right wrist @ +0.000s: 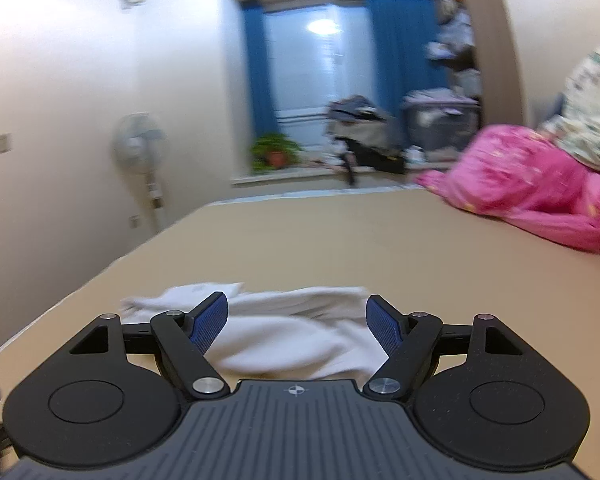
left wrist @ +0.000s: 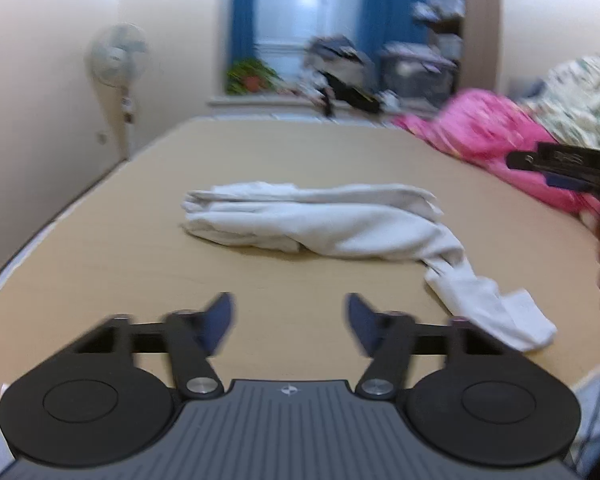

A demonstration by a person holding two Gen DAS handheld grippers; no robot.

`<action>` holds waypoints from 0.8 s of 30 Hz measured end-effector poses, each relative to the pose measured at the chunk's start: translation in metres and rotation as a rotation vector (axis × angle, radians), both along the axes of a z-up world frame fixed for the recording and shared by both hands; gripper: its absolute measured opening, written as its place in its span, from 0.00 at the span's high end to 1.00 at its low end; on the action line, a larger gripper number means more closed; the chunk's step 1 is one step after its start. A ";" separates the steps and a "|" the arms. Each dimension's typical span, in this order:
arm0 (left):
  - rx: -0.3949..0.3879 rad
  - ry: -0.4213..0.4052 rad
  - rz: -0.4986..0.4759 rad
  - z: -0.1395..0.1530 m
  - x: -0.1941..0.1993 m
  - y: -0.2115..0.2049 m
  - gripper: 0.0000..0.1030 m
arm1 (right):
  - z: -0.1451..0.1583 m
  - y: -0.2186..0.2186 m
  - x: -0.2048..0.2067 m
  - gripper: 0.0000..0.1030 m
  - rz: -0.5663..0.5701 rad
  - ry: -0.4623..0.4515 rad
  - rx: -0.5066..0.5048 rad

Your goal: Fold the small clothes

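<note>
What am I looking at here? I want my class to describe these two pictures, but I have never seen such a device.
Each picture comes from a camera mounted on a hand-held gripper, looking along its two blue-padded fingers. A person holds one in each hand. The left gripper and right gripper are both open and hold nothing. On the tan table lies a rumpled white garment; in the right view it shows beyond the fingers, untouched. Pink bedding sits at the far right.

Left wrist view: low over tan table (left wrist: 140, 216), facing window (left wrist: 296, 20), white cloth (left wrist: 320, 220) ahead, near. Right wrist view: lower, closer, cloth (right wrist: 296, 336) right under fingers (both blurred). Shared: table, cloth, window, fan (left wrist: 118, 56), pink bedding (left wrist: 488, 128).
</note>
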State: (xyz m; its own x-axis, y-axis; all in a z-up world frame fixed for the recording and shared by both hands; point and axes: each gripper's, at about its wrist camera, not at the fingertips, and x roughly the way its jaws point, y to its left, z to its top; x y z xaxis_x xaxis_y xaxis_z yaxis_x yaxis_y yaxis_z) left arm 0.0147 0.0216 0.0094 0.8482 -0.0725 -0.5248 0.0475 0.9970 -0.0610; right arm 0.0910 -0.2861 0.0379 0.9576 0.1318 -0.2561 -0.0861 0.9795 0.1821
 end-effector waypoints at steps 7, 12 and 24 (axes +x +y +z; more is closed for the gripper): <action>-0.025 0.073 -0.052 0.024 0.070 0.029 0.67 | -0.028 -0.029 0.047 0.26 -0.065 0.096 0.000; -0.003 0.077 -0.017 0.014 0.141 0.043 0.68 | -0.043 -0.020 0.066 0.26 0.024 0.158 -0.064; -0.264 0.231 0.026 -0.074 0.225 0.078 0.76 | -0.109 0.031 0.095 0.28 0.186 0.581 -0.172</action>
State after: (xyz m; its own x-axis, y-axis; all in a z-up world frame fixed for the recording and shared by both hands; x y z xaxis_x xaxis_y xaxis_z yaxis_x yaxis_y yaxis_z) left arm 0.2401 0.0999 -0.0650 0.7123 -0.2114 -0.6693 -0.0225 0.9462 -0.3228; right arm 0.1858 -0.2550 -0.0710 0.6207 0.1934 -0.7598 -0.1924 0.9770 0.0915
